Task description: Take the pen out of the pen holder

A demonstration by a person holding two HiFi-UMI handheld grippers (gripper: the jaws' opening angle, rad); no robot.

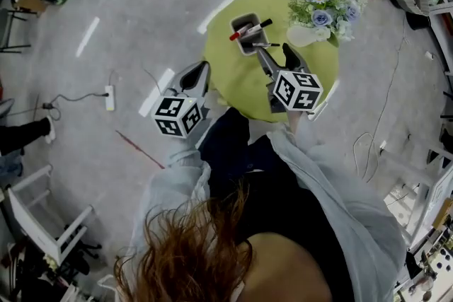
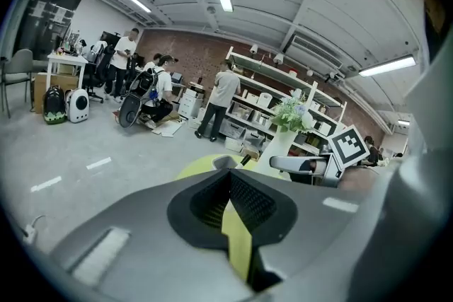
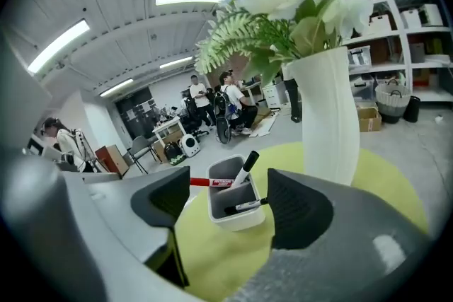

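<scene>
A white pen holder stands on the round yellow-green table. A red marker and a black-capped marker lean out of its far compartment. A black pen pokes out of the near one, toward the right. My right gripper is open just short of the holder, which sits framed between its fingers without touching them. My left gripper is shut on nothing, by the table's left edge.
A white vase of flowers stands on the table just right of the holder, close to my right gripper. A power strip with cable lies on the floor to the left. Several people work by shelves further off.
</scene>
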